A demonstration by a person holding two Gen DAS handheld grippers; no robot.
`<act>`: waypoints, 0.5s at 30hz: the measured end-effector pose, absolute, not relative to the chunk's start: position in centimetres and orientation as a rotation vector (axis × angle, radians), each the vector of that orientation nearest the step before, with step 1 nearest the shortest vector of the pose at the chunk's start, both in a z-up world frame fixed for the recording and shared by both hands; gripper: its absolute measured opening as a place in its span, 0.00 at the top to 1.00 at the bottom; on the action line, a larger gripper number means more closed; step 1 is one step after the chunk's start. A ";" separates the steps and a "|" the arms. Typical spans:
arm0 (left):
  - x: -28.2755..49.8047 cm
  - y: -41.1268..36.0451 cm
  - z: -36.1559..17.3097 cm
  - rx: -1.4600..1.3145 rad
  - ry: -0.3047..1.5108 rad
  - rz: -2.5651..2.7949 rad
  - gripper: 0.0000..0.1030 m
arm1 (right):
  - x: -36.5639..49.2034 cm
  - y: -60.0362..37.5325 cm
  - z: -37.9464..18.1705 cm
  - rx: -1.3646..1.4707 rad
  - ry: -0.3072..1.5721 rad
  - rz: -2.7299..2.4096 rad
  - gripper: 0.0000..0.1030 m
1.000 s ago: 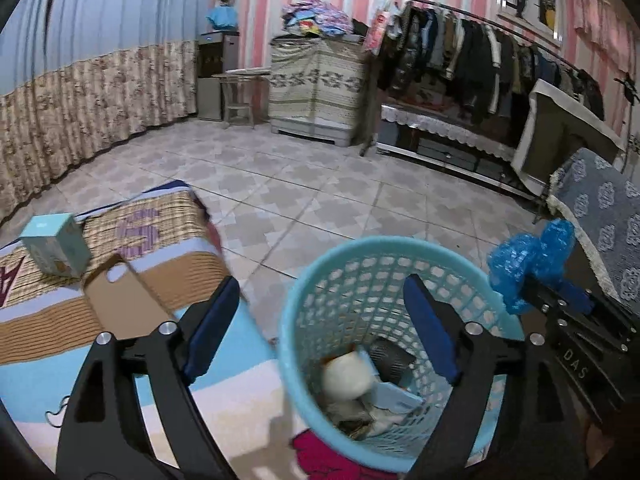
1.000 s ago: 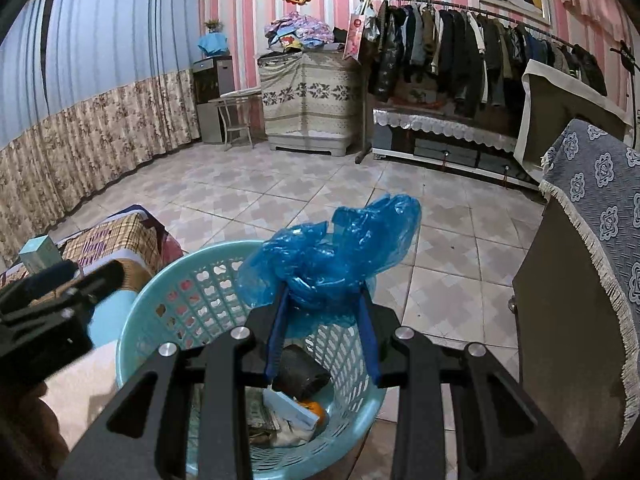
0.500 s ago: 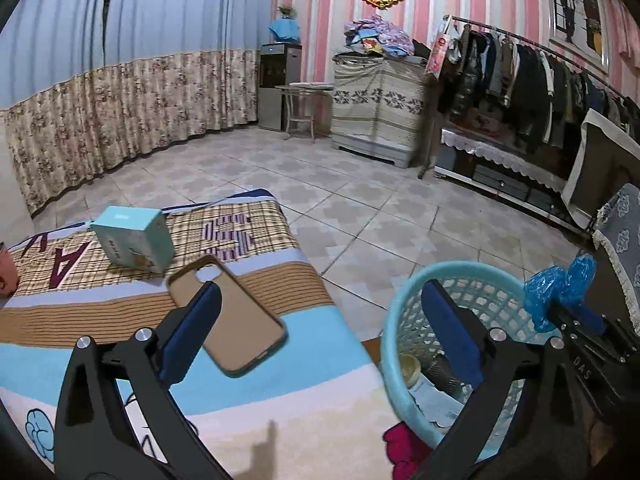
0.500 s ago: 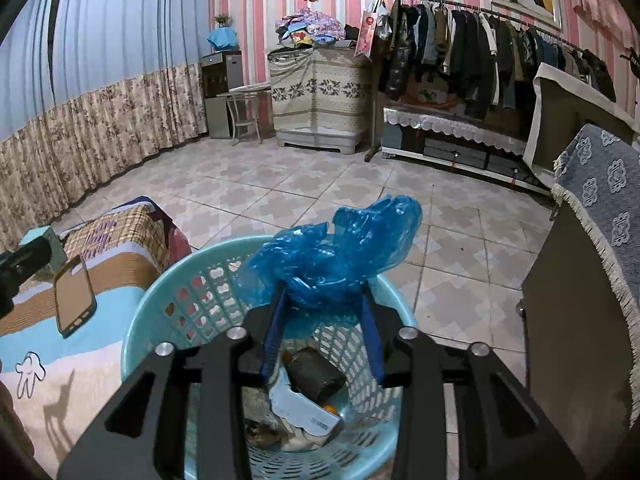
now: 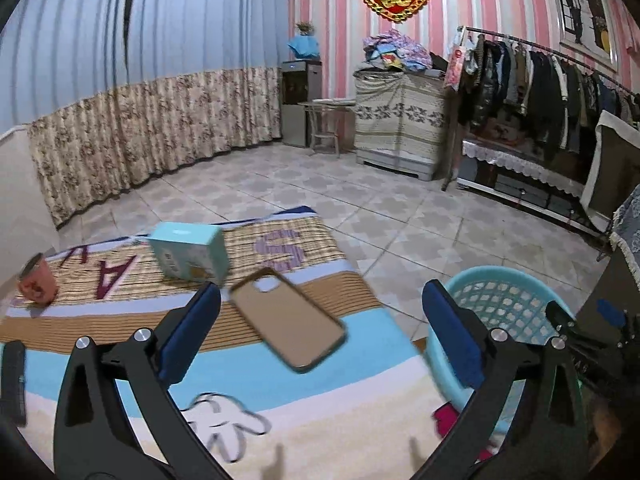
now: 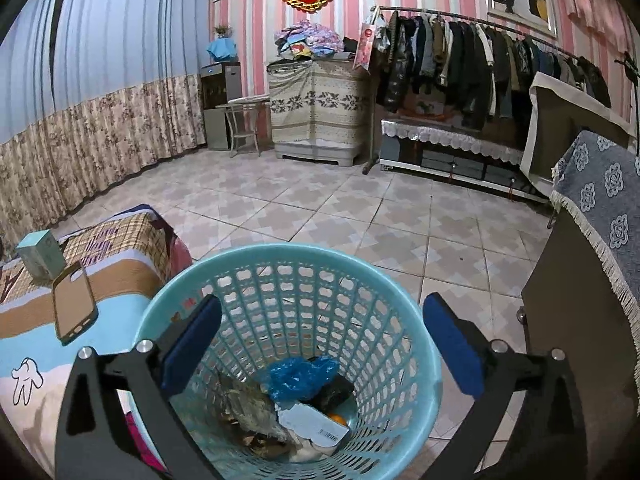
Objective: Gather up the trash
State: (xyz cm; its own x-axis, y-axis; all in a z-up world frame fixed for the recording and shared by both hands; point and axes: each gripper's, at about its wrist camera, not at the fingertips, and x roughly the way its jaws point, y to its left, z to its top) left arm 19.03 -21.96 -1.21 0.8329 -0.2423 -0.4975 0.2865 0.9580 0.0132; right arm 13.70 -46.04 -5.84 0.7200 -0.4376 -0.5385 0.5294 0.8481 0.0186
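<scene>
My right tongs (image 6: 320, 344) hang right over the teal basket (image 6: 412, 320), jaws opening and already wide, nothing between the pads. Down inside the basket the blue plastic bag (image 6: 302, 376) lies crumpled on top of the other trash, touching a dark lump and a white labelled packet (image 6: 316, 426) beside it.

My left tongs (image 5: 320, 328) are spread wide as well, empty, pointing down over the blanket (image 5: 280, 400) with its cartoon glove print. Between the blue pads sits a phone case (image 5: 288, 320), lying flat, open side up, camera cutout toward the far end. The basket stands just past the blanket's right edge, and my right tongs' dark frame shows at the right of that view.

A little farther on, just beyond the phone case, a pale teal box (image 5: 188, 254) stands on the plaid band with the big letters. Off to the left, near the blanket's edge, a reddish cup (image 5: 38, 284) stands upright. A dark flat object at the far left edge is too cropped to identify.

Beyond that comes the tiled floor (image 5: 400, 216), then the floral curtain (image 5: 140, 128), a cloth-draped cabinet, and a clothes rack (image 6: 480, 60) along the striped pink wall.
</scene>
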 end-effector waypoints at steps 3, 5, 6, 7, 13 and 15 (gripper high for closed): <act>18.4 -19.7 -0.8 0.087 0.508 -0.236 0.05 | 13.4 -45.0 -5.2 0.179 0.540 -0.503 0.04; 17.9 -18.0 -0.7 0.068 0.516 -0.212 0.05 | 13.1 -44.0 -4.5 0.183 0.524 -0.484 0.04; 17.5 -17.1 -0.7 0.056 0.522 -0.199 0.05 | 12.9 -43.7 -4.3 0.186 0.516 -0.475 0.04; 17.2 -16.4 -0.7 0.049 0.526 -0.186 0.05 | 12.7 -43.2 -3.8 0.196 0.502 -0.460 0.04; 13.5 -12.0 -0.7 0.013 0.509 -0.111 0.05 | 9.9 -39.7 -2.4 0.272 0.459 -0.346 0.04; 12.1 -11.0 -0.6 0.013 0.504 -0.094 0.05 | 8.7 -38.6 -2.3 0.289 0.453 -0.321 0.04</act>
State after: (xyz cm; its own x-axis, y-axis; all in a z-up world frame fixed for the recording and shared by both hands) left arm 12.15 -11.02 -0.60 0.8716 -0.0863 -0.4826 0.0929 0.9956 -0.0103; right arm 8.73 -38.60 -2.28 0.8510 -0.2370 -0.4687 0.3636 0.9098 0.2000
